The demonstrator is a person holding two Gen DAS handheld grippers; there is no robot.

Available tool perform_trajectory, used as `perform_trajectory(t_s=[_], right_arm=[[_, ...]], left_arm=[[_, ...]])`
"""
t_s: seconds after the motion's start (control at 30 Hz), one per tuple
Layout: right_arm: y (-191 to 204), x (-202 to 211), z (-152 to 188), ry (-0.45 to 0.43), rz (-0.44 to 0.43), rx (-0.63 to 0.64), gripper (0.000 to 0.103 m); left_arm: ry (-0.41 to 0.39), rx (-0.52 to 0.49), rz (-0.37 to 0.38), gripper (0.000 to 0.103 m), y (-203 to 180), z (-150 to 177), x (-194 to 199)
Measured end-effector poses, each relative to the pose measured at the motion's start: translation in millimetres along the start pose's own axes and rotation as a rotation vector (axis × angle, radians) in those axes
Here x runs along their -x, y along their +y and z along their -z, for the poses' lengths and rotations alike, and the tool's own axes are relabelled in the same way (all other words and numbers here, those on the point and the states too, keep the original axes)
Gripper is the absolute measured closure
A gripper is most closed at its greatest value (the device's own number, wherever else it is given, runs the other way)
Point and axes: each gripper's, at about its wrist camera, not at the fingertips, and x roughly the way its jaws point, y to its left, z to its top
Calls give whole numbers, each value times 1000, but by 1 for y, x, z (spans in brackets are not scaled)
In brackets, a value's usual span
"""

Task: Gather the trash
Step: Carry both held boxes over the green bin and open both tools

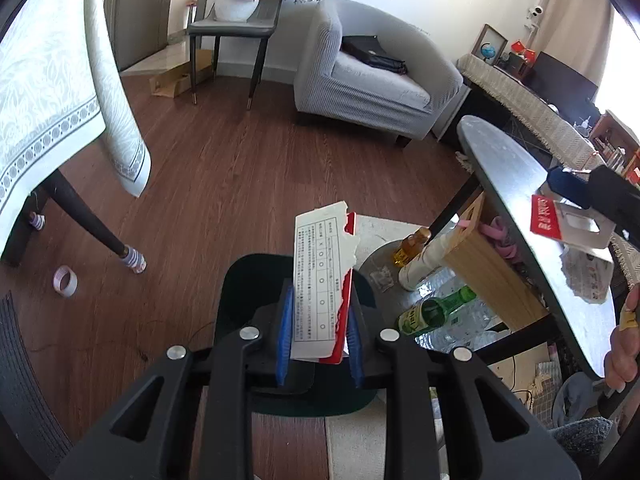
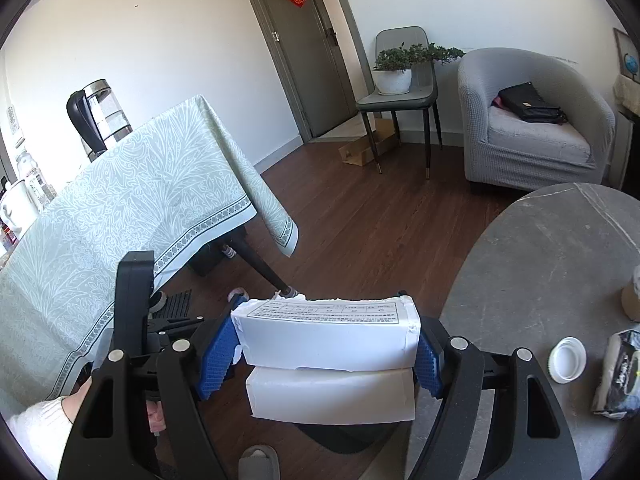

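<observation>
My left gripper [image 1: 320, 332] is shut on a torn white and red cardboard piece [image 1: 322, 280] with a printed table, held upright above a dark round bin [image 1: 248, 292] on the floor. My right gripper [image 2: 326, 354] is shut on a torn white cardboard box [image 2: 326, 332] with a printed label, held at the left edge of the grey round table [image 2: 540, 260], above the dark bin [image 2: 348, 436]. The right gripper [image 1: 576, 188] also shows in the left wrist view, holding the red and white box [image 1: 560, 220] over the table.
A white lid [image 2: 567, 359], a dark wrapper [image 2: 618, 376] and crumpled paper [image 1: 588, 276] lie on the grey table [image 1: 520, 184]. Bottles [image 1: 436, 310] and a wooden box [image 1: 480, 256] sit under it. A clothed table [image 2: 132, 216], a tape roll [image 1: 65, 281], an armchair [image 2: 532, 120] and a chair [image 2: 400, 92] stand around.
</observation>
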Motion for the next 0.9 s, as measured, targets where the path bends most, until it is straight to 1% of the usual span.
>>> perform_trajectory(t_s=[0.07, 0.2, 0.27, 0.3, 0.33, 0.53, 0.6, 0.67, 0.83, 0.9], right_arm=[[4, -9, 2, 18, -10, 3, 28], [14, -27, 5, 52, -6, 19, 28], [17, -34, 5, 59, -7, 19, 28], [18, -37, 5, 61, -7, 19, 28], [19, -40, 5, 65, -6, 19, 28], [30, -65, 8, 100, 1, 38, 28], [35, -73, 9, 111, 9, 50, 28], [38, -79, 10, 117, 14, 55, 28], [44, -87, 9, 116, 35, 74, 28], [45, -89, 9, 118, 38, 78, 28]], left_arm=[[34, 15, -1, 77, 8, 4, -7], [68, 5, -9, 77, 15, 7, -19], [82, 3, -12, 75, 17, 10, -22], [87, 4, -14, 71, 20, 10, -23], [88, 8, -22, 63, 21, 11, -24], [71, 11, -31, 54, 35, 11, -16], [66, 14, -25, 53, 39, 10, -12], [60, 26, -7, 52, 43, 10, -8], [51, 46, 40, 52, 53, 10, -2], [48, 48, 37, 51, 56, 10, 0]])
